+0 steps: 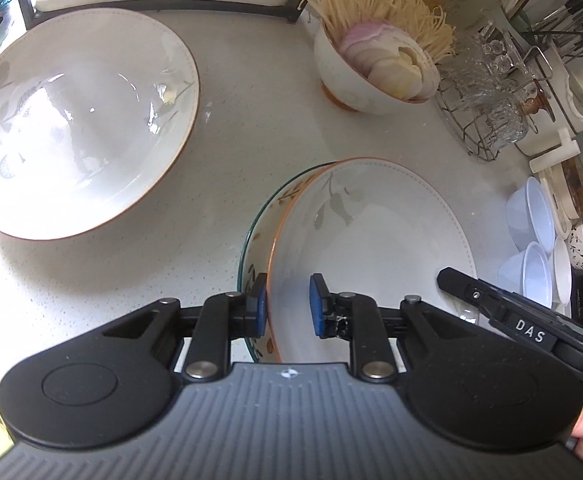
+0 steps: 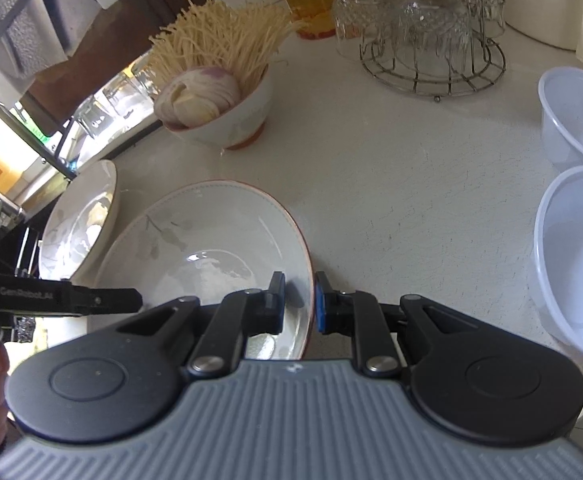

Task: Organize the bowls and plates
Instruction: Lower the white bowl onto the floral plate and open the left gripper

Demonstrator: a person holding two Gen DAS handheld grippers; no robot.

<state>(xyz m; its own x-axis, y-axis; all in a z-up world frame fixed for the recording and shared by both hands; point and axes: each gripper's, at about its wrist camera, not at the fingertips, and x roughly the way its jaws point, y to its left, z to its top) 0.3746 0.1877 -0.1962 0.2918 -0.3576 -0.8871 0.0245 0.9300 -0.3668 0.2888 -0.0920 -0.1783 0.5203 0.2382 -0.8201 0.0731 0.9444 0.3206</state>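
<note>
Two grippers flank one plate on the bench [image 1: 219,128]. The left gripper [image 1: 289,306] has its blue pads on either side of the near-left rim of the plate [image 1: 371,240], which sits nested in a green-rimmed dish [image 1: 253,240]; there is a clear gap at the right pad, so the jaws are not yet pinched. The right gripper [image 2: 299,304] straddles the same plate's [image 2: 211,240] right rim, pads close but a sliver of gap showing, so no firm grip can be confirmed. In the left view the right gripper's arm bears the letters "DAS" [image 1: 530,336]; in the right view the left one's reads "GenRobot.AI" [image 2: 25,293]. A second leaf-patterned plate [image 1: 79,120] lies apart on the left. Behind stands a bowl [image 1: 367,80] of sliced onion and pale noodles, then a wire rack [image 2: 431,60] of upturned glasses. Clear plastic tubs [image 2: 575,260] sit on the right.
</note>
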